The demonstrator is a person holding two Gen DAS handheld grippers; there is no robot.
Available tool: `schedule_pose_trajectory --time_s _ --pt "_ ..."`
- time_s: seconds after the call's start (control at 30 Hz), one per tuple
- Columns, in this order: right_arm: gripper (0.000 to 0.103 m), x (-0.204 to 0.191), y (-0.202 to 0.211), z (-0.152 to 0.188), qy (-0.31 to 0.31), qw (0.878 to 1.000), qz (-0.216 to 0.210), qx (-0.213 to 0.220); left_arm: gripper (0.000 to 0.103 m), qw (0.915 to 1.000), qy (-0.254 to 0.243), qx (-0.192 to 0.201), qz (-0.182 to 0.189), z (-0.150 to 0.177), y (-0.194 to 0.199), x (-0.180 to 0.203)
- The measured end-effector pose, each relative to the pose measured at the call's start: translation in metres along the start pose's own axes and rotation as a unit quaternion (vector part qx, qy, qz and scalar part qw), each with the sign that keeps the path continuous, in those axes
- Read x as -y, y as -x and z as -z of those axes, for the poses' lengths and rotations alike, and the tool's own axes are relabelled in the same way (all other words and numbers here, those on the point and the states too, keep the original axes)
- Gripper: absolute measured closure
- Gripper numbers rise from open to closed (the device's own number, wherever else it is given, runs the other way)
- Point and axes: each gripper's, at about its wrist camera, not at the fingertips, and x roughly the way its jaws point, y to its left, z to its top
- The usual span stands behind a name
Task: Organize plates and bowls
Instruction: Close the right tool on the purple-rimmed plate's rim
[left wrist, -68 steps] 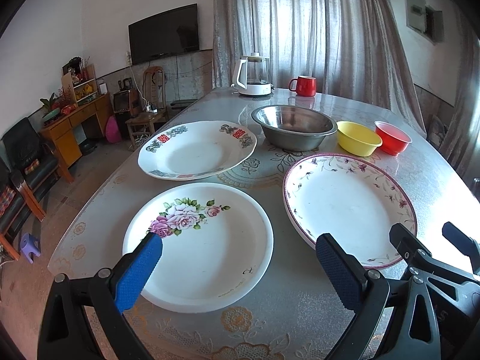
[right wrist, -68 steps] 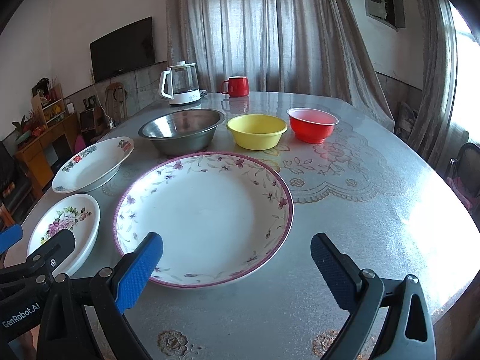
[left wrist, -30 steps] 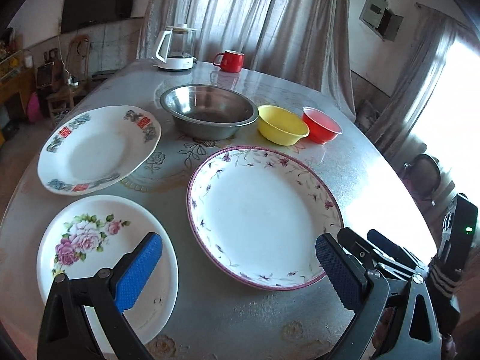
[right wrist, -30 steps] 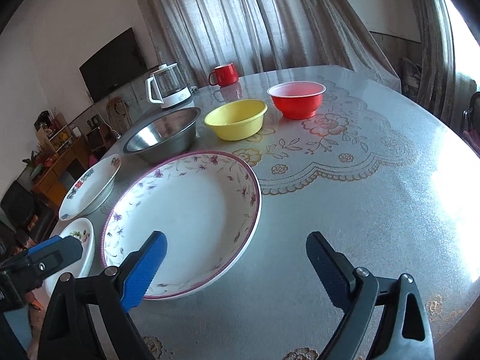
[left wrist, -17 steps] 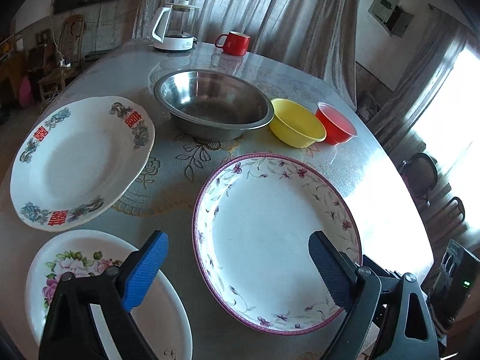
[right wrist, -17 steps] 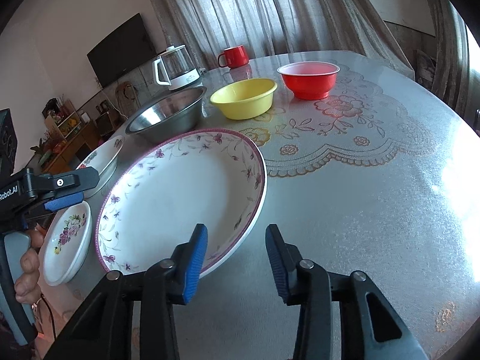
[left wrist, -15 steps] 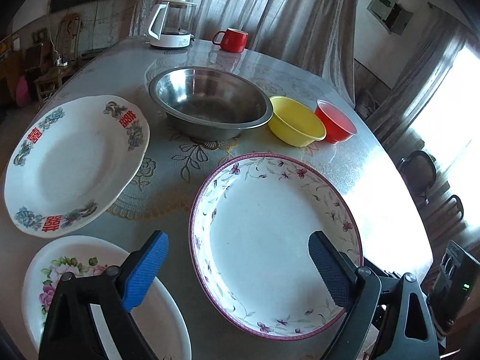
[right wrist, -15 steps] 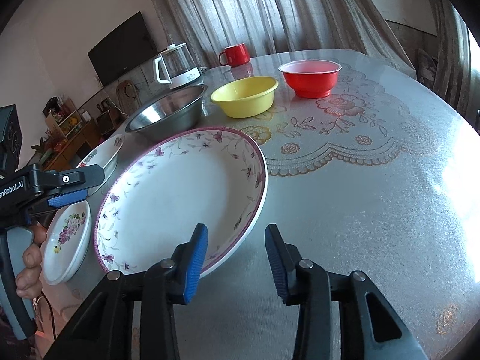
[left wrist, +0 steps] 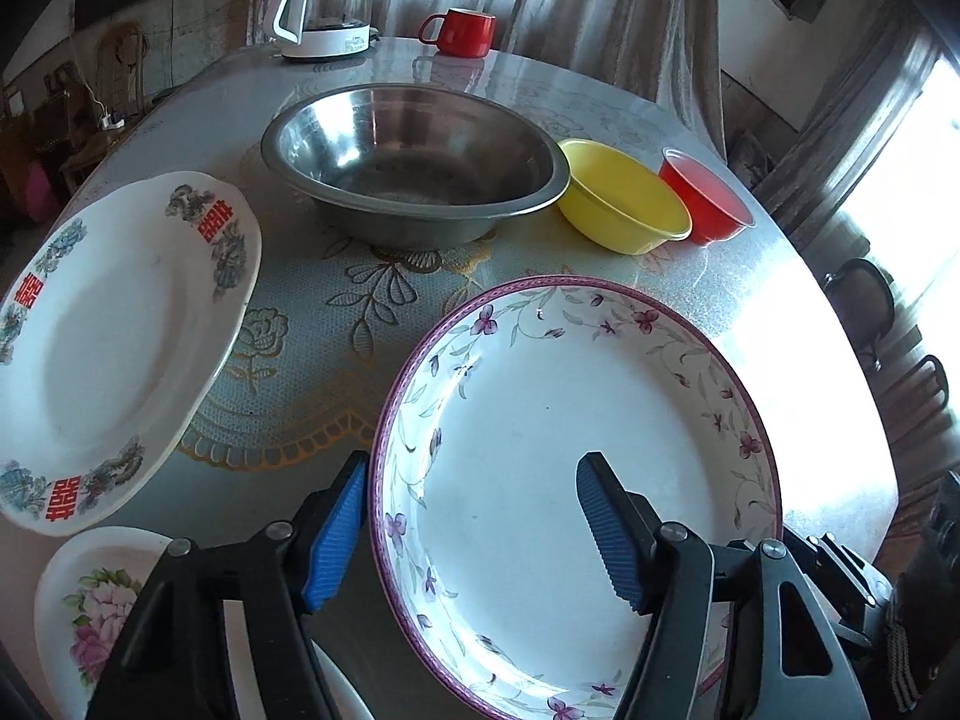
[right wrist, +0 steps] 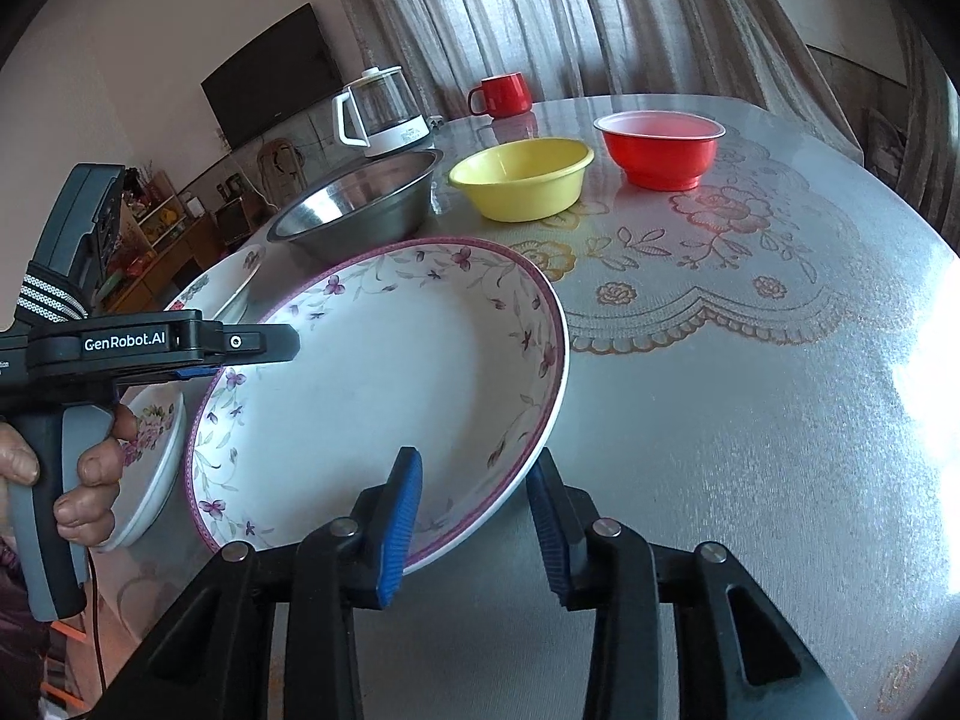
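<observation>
My right gripper (right wrist: 474, 516) is straddling the near right rim of the purple-flowered plate (right wrist: 384, 384), one pad above and one below, though I cannot tell whether they are pressing on it. My left gripper (left wrist: 474, 534) is closing its jaws across the plate's left rim, with the pads not yet touching, while the plate is sitting on the table (right wrist: 750, 420) in front of the steel bowl (left wrist: 414, 162).

Both wrist cams close, angled down; share purple-rim plate (left wrist: 576, 468) (right wrist: 384, 384).
</observation>
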Motion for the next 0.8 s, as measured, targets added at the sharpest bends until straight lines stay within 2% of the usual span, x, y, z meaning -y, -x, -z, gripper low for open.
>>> schedule_pose_trajectory --time_s 0.2,0.27,0.37,0.8 --pt "0.067 0.004 0.001 -0.002 -0.004 1.0 -0.013 -0.004 0.04 0.9997 -0.004 0.005 -0.025 0.001 0.001 0.004" --pt "0.067 0.006 0.001 -0.002 -0.01 1.0 -0.02 -0.006 0.04 0.9999 0.004 0.002 -0.013 0.002 0.003 0.005" --pt "0.067 0.007 0.006 -0.005 -0.006 1.0 0.006 0.005 0.04 1.0 -0.008 0.0 -0.006 0.004 0.0 0.018" --pt "0.067 0.055 0.021 -0.017 -0.054 0.998 0.039 0.022 0.038 0.9994 -0.014 0.002 0.031 0.017 -0.009 0.064"
